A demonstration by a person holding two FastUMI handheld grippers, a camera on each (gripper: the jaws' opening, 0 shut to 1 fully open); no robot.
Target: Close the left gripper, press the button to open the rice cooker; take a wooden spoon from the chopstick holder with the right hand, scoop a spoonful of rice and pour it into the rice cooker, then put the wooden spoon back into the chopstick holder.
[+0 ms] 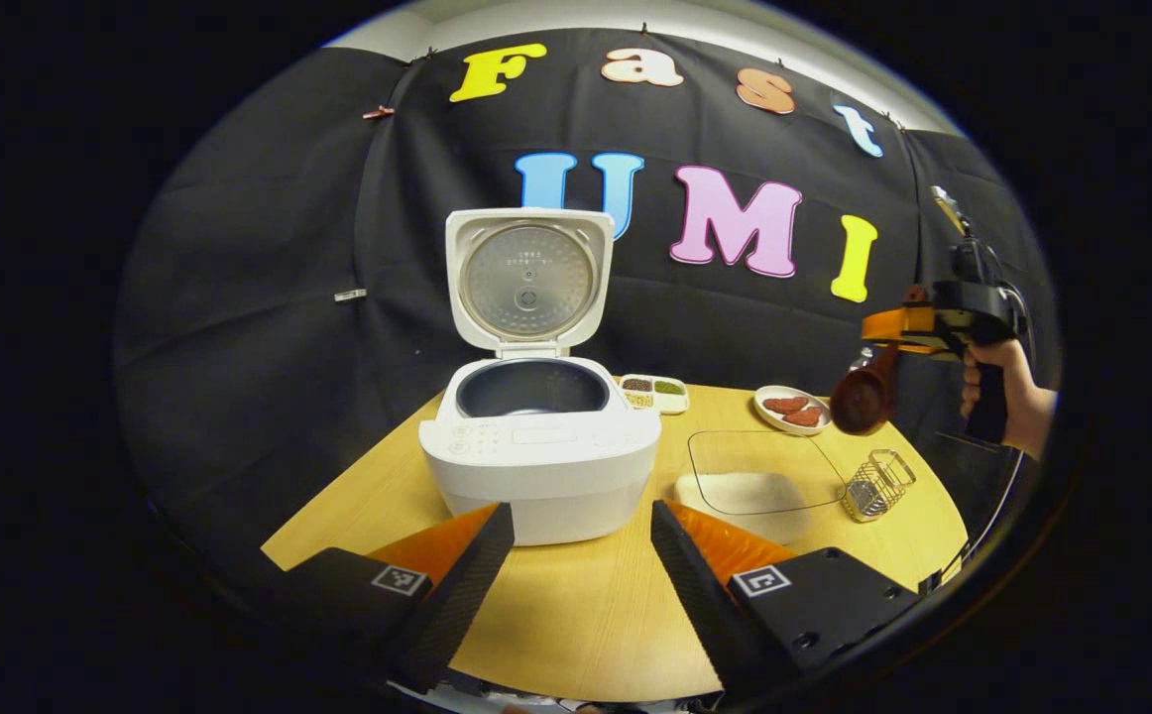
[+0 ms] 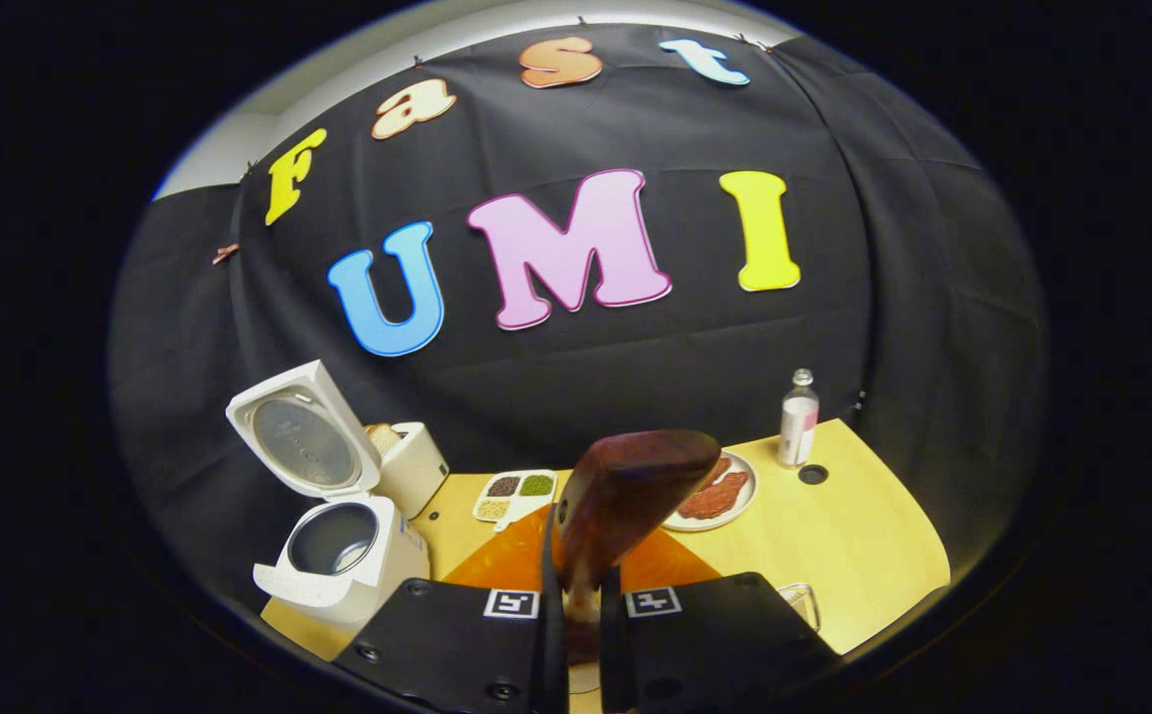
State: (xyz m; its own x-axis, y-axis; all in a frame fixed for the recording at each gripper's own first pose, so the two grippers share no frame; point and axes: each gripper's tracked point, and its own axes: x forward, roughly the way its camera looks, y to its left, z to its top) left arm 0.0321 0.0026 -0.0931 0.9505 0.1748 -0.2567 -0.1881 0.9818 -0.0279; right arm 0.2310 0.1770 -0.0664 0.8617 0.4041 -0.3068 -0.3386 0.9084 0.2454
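Observation:
The white rice cooker (image 1: 536,451) stands open on the wooden table, its lid (image 1: 528,278) upright and the dark inner pot bare. My left gripper (image 1: 581,555) is open just in front of it, holding nothing. At the far right a hand (image 1: 1007,397) holds my right gripper (image 1: 891,335) up in the air, shut on the handle of the dark wooden spoon (image 1: 862,399), above the wire chopstick holder (image 1: 878,484). In the right gripper view the spoon's bowl (image 2: 635,491) rises from the shut gripper (image 2: 581,595), and the cooker (image 2: 338,555) lies at lower left. Whether the spoon holds rice cannot be told.
A clear container with white rice (image 1: 749,486) sits right of the cooker. Behind it are a plate of red slices (image 1: 792,409) and a divided tray of beans (image 1: 653,392). A bottle (image 2: 799,416) stands at the back corner. A white box (image 2: 415,461) stands behind the cooker.

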